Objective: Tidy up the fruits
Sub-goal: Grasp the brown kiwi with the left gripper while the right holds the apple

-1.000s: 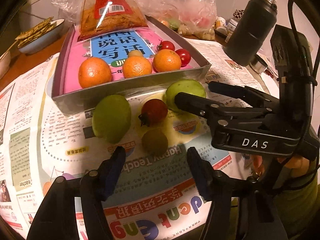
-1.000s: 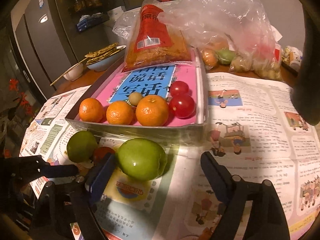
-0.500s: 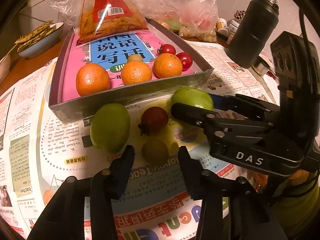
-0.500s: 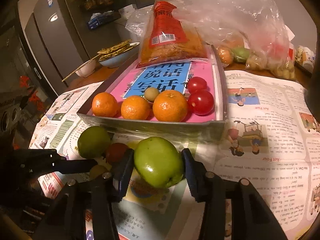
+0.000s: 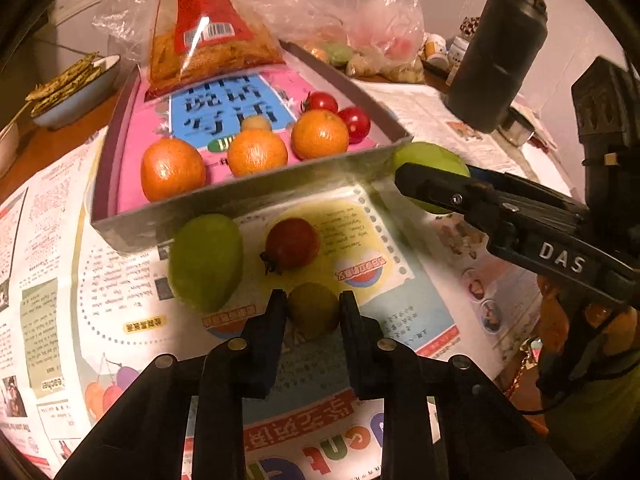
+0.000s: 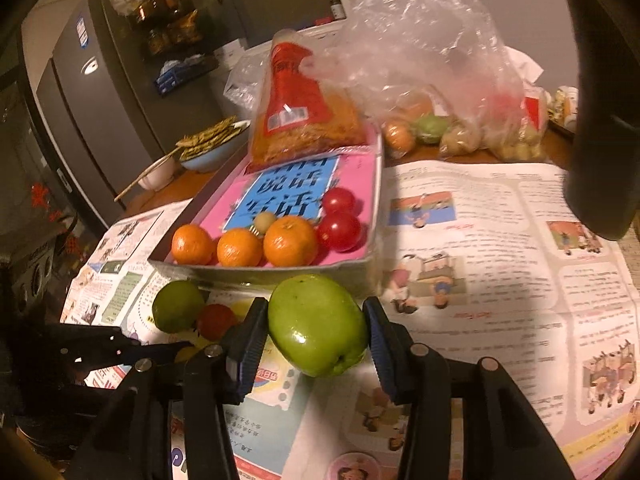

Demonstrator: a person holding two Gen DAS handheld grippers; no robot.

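1. Fingers of the left hand-held gripper [image 5: 313, 307] clamp a small olive fruit [image 5: 313, 312] just before the tray [image 5: 248, 196].
2. Right hand-held gripper [image 6: 316, 330] clamps a green apple [image 6: 318, 325] at the tray's front wall.

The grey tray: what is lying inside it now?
Inside the grey tray: three oranges, two cherry tomatoes, one small pale fruit, and a snack bag over a pink book, partly covering it.

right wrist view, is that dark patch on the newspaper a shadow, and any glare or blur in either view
Right wrist view: yes, a soft shadow darkens the newspaper; small glare on the green apple. Left wrist view: glare streaks the snack bag, tray front edge smeared; fisheye bends both.
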